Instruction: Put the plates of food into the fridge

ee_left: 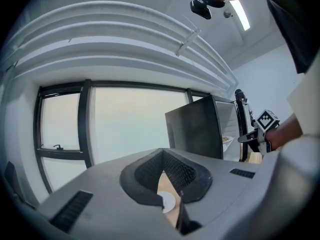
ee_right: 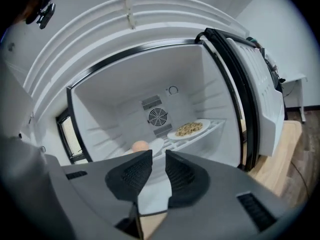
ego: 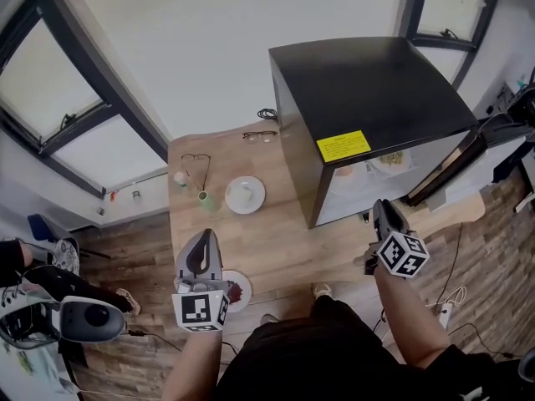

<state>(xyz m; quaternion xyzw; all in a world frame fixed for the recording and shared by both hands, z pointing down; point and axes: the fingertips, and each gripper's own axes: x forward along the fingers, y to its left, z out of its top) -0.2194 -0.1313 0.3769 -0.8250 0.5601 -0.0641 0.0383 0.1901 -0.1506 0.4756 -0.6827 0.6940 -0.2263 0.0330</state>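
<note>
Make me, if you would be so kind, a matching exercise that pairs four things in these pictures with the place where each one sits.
Things
1. white round plate of crumbly yellow food
2. white round plate of dark red food
3. yellow rectangular sticker
4. dark-framed spectacles nearest the fridge

Places
A. on top of the black fridge
B. near edge of the wooden table, beside the left gripper
C. on a shelf inside the fridge
D. far edge of the table

Pairs: 1-C, 2-B, 3-A, 4-D
</note>
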